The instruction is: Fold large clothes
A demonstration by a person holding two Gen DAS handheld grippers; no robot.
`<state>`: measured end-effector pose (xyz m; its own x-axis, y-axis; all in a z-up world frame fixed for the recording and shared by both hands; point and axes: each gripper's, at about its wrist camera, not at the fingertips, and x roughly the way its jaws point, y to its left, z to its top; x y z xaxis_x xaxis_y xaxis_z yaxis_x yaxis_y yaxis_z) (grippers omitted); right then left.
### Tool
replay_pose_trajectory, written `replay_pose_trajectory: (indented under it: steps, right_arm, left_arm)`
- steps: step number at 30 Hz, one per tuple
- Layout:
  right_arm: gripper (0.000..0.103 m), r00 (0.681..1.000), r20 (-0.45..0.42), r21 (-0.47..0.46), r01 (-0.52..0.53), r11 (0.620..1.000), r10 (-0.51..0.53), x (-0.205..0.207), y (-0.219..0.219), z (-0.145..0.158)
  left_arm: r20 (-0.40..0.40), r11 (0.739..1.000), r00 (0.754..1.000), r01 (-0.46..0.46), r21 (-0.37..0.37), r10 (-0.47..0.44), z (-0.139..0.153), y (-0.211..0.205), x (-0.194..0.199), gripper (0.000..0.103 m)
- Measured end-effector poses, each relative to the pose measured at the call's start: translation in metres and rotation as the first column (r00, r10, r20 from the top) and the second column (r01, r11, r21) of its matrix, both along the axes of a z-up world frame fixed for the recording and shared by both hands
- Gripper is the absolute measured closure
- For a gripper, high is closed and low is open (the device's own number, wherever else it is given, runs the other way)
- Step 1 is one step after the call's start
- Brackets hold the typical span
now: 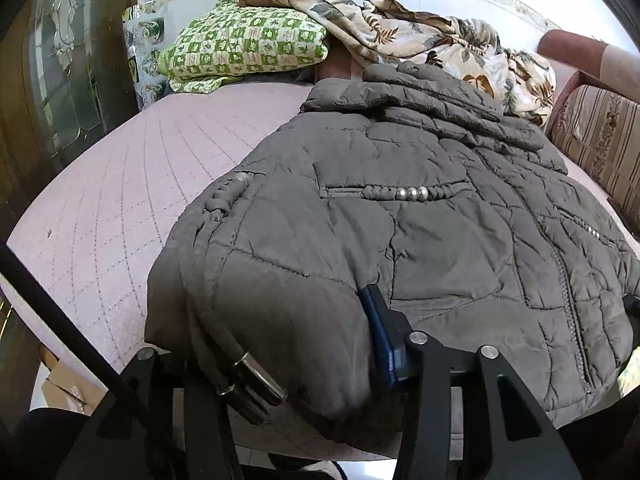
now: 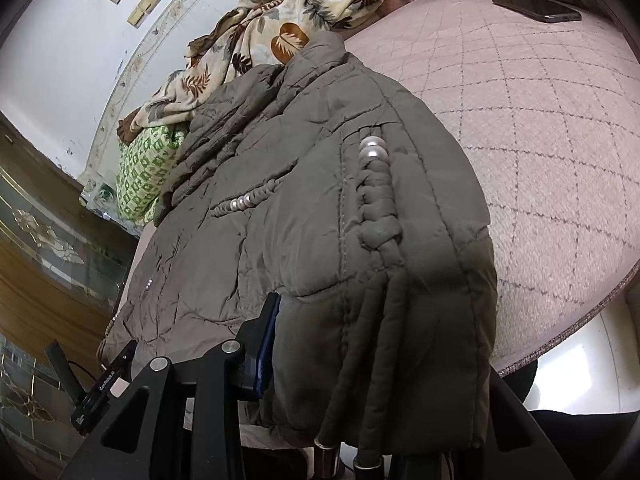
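A grey quilted puffer jacket with pearl trim lies spread on a pink quilted bed; it also shows in the right wrist view. My left gripper is shut on the jacket's near left hem corner; one blue-padded finger shows, the other is hidden under fabric. My right gripper is shut on the jacket's near right hem corner, with one blue-padded finger showing and the other hidden. Metal drawstring tips hang by the left gripper.
A green checked pillow and a leaf-print blanket lie at the far end of the bed. A striped cushion is at the right. A dark phone lies on the bed. A wooden glass-panelled cabinet stands to the left.
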<state>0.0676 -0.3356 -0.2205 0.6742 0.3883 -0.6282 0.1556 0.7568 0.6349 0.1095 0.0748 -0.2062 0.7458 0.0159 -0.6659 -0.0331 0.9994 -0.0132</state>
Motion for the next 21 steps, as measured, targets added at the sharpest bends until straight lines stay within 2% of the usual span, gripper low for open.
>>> replay_pose_trajectory:
  steps: [5,9,15,19,21]
  right_arm:
    - [0.065,1.0,0.01,-0.037,-0.007,0.999,0.008,-0.001,0.005,0.002]
    - [0.065,1.0,0.026,-0.041,0.007,0.999,-0.006,-0.004,0.006,0.002]
    - [0.065,0.999,0.04,-0.047,0.015,0.999,-0.013,-0.006,0.006,0.002]
    - [0.065,0.999,0.042,-0.048,0.018,0.999,-0.016,-0.007,0.006,0.002]
    - [0.065,0.999,0.039,-0.046,0.019,0.999,-0.017,-0.007,0.006,0.003]
  left_arm:
    - [-0.028,0.999,0.999,-0.024,-0.023,0.023,-0.003,0.006,0.004,0.042]
    - [-0.037,0.999,0.999,-0.035,-0.026,0.034,-0.006,0.007,0.005,0.038]
    - [-0.002,0.999,0.999,-0.046,-0.018,0.046,-0.007,0.005,0.001,0.038]
    - [0.011,0.998,0.999,-0.045,0.032,0.045,-0.006,-0.001,0.0,0.038]
    - [0.005,0.998,0.999,-0.036,0.042,0.036,-0.004,-0.003,0.0,0.042]
